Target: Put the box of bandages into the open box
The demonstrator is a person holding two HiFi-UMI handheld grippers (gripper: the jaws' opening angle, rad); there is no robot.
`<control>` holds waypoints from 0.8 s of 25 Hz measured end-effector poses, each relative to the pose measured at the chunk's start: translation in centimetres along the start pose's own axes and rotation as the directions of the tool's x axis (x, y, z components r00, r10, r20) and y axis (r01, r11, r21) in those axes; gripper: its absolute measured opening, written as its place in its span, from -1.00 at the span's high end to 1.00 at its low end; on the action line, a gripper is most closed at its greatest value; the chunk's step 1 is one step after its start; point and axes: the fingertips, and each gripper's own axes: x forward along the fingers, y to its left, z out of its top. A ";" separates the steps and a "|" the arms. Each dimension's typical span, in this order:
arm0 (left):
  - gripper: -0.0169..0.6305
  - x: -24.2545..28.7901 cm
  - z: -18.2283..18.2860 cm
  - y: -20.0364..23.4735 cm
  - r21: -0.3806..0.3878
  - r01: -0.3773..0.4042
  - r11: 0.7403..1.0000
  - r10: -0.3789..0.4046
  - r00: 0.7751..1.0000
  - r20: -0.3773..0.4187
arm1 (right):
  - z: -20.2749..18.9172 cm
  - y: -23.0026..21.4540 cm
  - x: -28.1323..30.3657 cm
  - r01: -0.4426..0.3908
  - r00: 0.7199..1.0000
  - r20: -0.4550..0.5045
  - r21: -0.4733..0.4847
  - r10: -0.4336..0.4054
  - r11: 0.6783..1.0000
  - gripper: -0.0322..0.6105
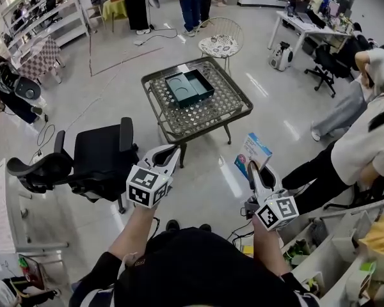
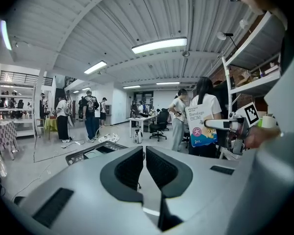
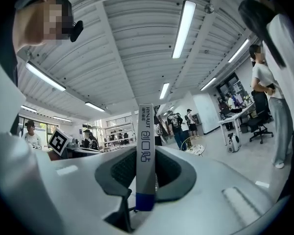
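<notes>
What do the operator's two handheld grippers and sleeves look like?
Left gripper and right gripper: light grey moulded shells, two tapering jaws lined with black textured pads. Each carries a white cube printed with black square markers. The operator's sleeves are black.

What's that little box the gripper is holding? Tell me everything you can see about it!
The box of bandages is a thin, flat carton that looks like cardboard. It is white at the top and blue at the bottom, with the word Bandage and a colourful picture on its front. It stands upright in the air, closed. The right gripper pinches its lower end, one pad on each wide face, with a narrow printed edge facing the gripper's camera. Nothing else touches it.
</notes>
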 end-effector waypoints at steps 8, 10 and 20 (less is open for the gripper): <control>0.87 1.2 0.8 -4.0 0.003 0.022 1.000 -0.022 1.000 0.013 | 1.1 -1.8 -2.7 -0.018 1.000 -0.004 0.018 0.018 1.000 0.62; 0.87 1.6 0.8 -4.6 0.006 0.033 0.999 -0.033 0.999 0.010 | 1.4 -2.3 -3.1 -0.018 1.000 0.002 0.018 0.018 1.000 0.62; 0.87 3.3 1.0 -1.9 -0.005 0.002 1.000 -0.002 1.000 -0.011 | 0.8 -4.9 -2.5 0.017 1.000 0.003 0.078 -0.017 0.997 0.62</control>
